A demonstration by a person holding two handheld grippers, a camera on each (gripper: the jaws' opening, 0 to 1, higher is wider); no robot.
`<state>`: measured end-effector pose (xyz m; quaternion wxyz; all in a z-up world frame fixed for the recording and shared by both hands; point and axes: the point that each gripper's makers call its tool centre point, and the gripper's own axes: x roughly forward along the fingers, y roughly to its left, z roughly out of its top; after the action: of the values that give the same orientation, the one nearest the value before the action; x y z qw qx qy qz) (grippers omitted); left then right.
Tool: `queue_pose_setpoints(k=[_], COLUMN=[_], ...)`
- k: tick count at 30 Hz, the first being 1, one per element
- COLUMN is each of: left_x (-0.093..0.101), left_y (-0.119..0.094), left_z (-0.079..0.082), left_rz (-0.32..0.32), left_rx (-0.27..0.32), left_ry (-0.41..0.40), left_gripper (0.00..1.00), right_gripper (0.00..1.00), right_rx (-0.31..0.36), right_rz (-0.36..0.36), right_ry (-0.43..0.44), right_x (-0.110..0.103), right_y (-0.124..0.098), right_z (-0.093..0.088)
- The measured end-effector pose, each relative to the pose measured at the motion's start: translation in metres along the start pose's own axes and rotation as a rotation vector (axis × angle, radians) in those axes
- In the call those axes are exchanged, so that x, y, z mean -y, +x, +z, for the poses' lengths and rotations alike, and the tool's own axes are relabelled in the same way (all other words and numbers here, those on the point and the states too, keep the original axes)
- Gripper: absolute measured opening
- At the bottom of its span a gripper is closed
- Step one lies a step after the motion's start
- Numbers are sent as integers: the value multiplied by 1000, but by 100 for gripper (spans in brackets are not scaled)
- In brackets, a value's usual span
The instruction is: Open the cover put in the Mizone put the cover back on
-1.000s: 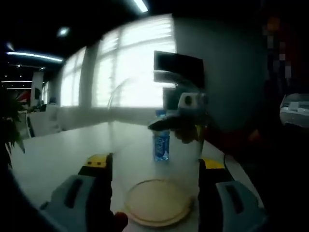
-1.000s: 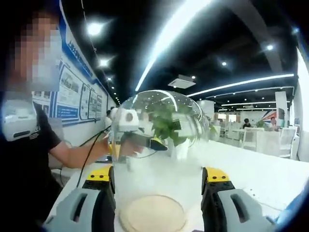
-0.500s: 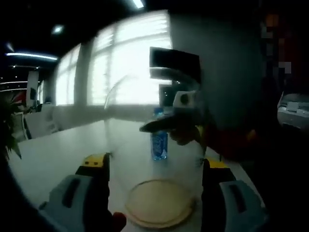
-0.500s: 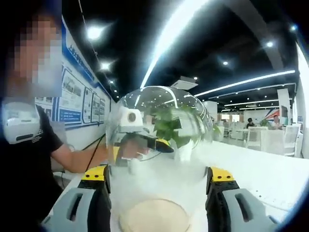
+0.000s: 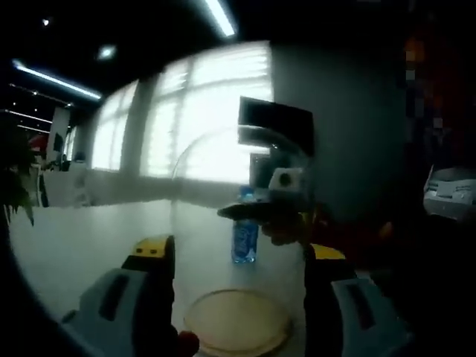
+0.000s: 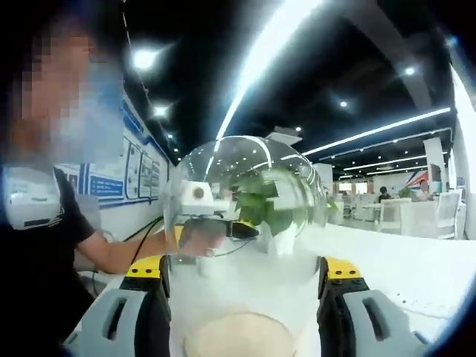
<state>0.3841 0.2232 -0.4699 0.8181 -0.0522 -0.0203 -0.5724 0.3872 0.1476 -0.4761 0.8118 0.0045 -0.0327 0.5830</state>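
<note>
A clear glass dome cover (image 5: 223,186) (image 6: 245,178) hangs over a round wooden base (image 5: 236,323) (image 6: 242,336) on a white table. My left gripper (image 5: 238,253) has its jaws pressed on the dome's two sides. My right gripper (image 6: 244,268) clamps the dome the same way from the opposite side. Through the glass each view shows the other gripper and the hand on it: the right gripper (image 5: 271,212), the left gripper (image 6: 212,227). A blue Mizone bottle (image 5: 244,238) stands upright on the table beyond the dome.
The white table (image 5: 82,238) (image 6: 416,268) stretches out around the base. A dark monitor (image 5: 275,123) stands behind the bottle. A potted plant (image 6: 260,204) shows through the dome. The person (image 6: 37,253) stands at the table's left edge. Chairs and people are far right.
The dome has risen between both grippers, and the wooden base has dropped lower in both views. The bottle has stayed where it was.
</note>
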Motion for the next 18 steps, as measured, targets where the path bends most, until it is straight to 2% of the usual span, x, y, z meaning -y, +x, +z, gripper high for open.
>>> queue_pose_setpoints(k=[4,8,18], left_x=[-2,0,0], left_y=[7,13,13], left_z=[-5,-15,-11], left_rz=[8,23,37], left_rx=[-13,-57,-51], left_ry=[-25,-2,50], left_gripper=[66,71,72], right_gripper=[76,76,76], right_rx=[17,19,36], right_rz=[-8,-16,-31], right_ry=[2,4,8], right_x=[0,-1,-1], right_y=[0,1,0], right_z=[0,1,-1])
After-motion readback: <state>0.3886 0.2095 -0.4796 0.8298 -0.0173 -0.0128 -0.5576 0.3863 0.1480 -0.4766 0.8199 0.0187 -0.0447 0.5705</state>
